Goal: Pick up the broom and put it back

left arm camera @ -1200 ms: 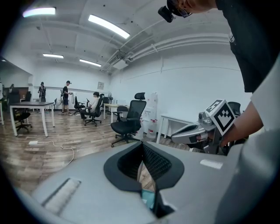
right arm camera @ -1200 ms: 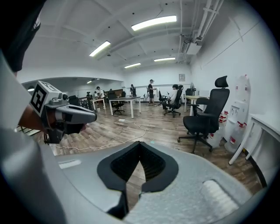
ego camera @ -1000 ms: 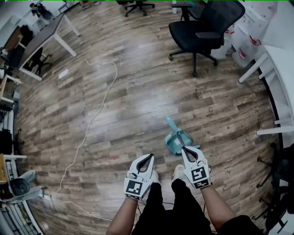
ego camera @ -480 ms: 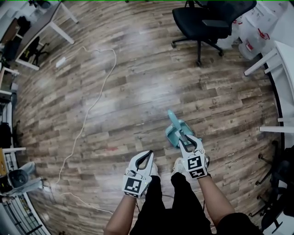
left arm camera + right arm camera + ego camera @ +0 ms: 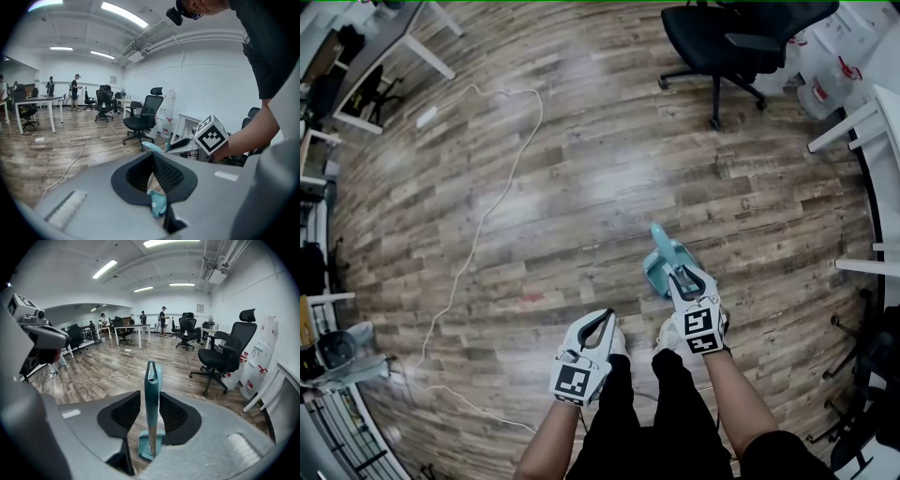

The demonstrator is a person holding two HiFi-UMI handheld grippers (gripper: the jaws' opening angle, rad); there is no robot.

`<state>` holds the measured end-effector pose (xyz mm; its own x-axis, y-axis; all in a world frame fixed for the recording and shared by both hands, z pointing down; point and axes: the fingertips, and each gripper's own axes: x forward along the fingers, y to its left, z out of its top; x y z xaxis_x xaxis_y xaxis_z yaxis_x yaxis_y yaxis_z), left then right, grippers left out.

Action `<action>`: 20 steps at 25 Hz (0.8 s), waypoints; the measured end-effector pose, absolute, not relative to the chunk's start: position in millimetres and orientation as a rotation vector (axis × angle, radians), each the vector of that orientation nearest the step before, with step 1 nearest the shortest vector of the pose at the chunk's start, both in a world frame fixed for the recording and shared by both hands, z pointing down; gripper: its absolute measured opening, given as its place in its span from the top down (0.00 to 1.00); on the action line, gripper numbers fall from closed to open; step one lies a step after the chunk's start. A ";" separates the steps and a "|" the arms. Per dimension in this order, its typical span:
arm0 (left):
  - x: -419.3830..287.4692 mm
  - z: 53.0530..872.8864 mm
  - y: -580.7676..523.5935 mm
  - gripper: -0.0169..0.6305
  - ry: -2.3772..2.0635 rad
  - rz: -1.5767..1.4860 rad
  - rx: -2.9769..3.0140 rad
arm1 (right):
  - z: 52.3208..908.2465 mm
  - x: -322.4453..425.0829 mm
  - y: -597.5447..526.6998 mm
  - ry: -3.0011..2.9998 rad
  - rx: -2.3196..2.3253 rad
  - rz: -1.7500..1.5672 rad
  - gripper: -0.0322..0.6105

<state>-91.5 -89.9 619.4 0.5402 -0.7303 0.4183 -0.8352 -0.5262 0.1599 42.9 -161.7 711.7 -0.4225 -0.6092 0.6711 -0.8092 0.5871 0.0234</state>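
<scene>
A teal broom (image 5: 659, 240) stands upright in its teal dustpan (image 5: 658, 277) on the wooden floor, just ahead of my feet. My right gripper (image 5: 682, 274) reaches down over it. In the right gripper view the broom handle (image 5: 152, 380) rises between the two pads of the right gripper (image 5: 150, 401). The jaws have just been opening and stand open around the handle, with a narrow gap on the left side. The brush head (image 5: 151, 442) shows below. My left gripper (image 5: 607, 319) hangs shut and empty to the left, and its tips meet in the left gripper view (image 5: 152, 157).
A black office chair (image 5: 733, 37) stands at the far right, beside white table legs (image 5: 853, 131). A white cable (image 5: 487, 225) snakes across the floor on the left. A desk (image 5: 384, 47) sits at the far left corner. My shoes are just under the grippers.
My right gripper has sunk toward the broom and its jaws have gone from shut to open around the handle. The left gripper has dropped slightly and stays shut.
</scene>
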 end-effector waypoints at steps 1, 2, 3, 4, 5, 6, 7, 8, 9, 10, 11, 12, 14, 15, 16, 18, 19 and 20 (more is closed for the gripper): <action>-91.6 619.7 -89.9 0.95 -1.289 0.430 2.441 | 713.0 42.6 -162.4 -2.173 1.121 0.403 0.75; -91.4 619.6 -90.0 0.95 -1.287 0.430 2.442 | 713.9 42.6 -162.8 -2.170 1.119 0.403 0.75; -91.1 619.7 -90.0 0.95 -1.286 0.431 2.442 | 714.6 42.9 -163.1 -2.165 1.118 0.400 0.75; -91.0 619.9 -90.0 0.95 -1.285 0.432 2.441 | 715.1 43.2 -163.4 -2.161 1.119 0.396 0.76; -90.9 620.2 -90.0 0.95 -1.284 0.433 2.439 | 715.5 43.6 -163.9 -2.157 1.122 0.389 0.77; -91.0 620.8 -89.8 0.95 -1.284 0.434 2.438 | 716.0 44.1 -164.2 -2.153 1.127 0.383 0.81; -91.0 621.8 -89.4 0.95 -1.284 0.435 2.436 | 716.2 44.5 -164.3 -2.152 1.132 0.379 0.81; -91.1 623.2 -88.7 0.95 -1.283 0.438 2.433 | 716.3 44.6 -164.4 -2.153 1.135 0.378 0.81; -90.9 624.5 -88.0 0.95 -1.280 0.442 2.433 | 716.0 44.4 -164.3 -2.155 1.137 0.378 0.81; -90.4 624.9 -87.8 0.95 -1.277 0.445 2.435 | 715.8 44.1 -164.2 -2.158 1.137 0.379 0.81; -89.6 624.8 -87.7 0.95 -1.274 0.447 2.439 | 715.7 43.8 -163.8 -2.163 1.137 0.382 0.81; -88.6 624.5 -87.5 0.95 -1.271 0.447 2.443 | 715.6 43.6 -163.0 -2.170 1.137 0.385 0.81; -86.4 623.7 -86.7 0.95 -1.266 0.445 2.446 | 714.8 44.3 -160.3 -2.180 1.135 0.386 0.81; -85.1 623.4 -86.0 0.95 -1.263 0.442 2.444 | 713.9 45.4 -158.3 -2.180 1.132 0.379 0.81; -84.0 623.5 -84.9 0.95 -1.259 0.440 2.442 | 713.1 46.3 -156.0 -2.179 1.128 0.372 0.81; -82.0 625.0 -82.1 0.95 -1.250 0.445 2.440 | 712.1 48.0 -151.2 -2.181 1.124 0.368 0.81; -81.1 626.2 -80.5 0.95 -1.247 0.451 2.440 | 711.8 48.9 -148.7 -2.182 1.125 0.369 0.81; -80.0 626.8 -79.4 0.95 -1.243 0.455 2.442 | 711.3 49.7 -146.3 -2.183 1.125 0.370 0.81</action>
